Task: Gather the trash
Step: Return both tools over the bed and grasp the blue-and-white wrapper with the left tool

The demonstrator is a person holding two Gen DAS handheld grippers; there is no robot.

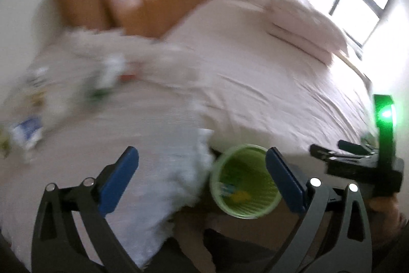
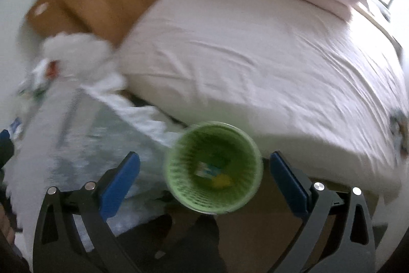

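both tools (image 1: pixel 202 170) (image 2: pixel 204 174) spread, empty; green ribbed bin (image 2: pixel 213 169) holds blurred wrappers (image 2: pixel 213 170).

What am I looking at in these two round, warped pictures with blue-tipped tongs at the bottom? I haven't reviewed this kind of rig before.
No robot here: a person holds a two-finger tool in each hand, and each tool carries a wide-angle camera looking along its fingers. One picture comes from the left gripper, the other from the right gripper. Both stand open with nothing between the blue pads. Below them is a green wastebasket on the floor by a bed, with a few scraps already inside. Blurred litter lies on the bedding to the left. The dark device with a green light in the left picture is the other hand's tool.
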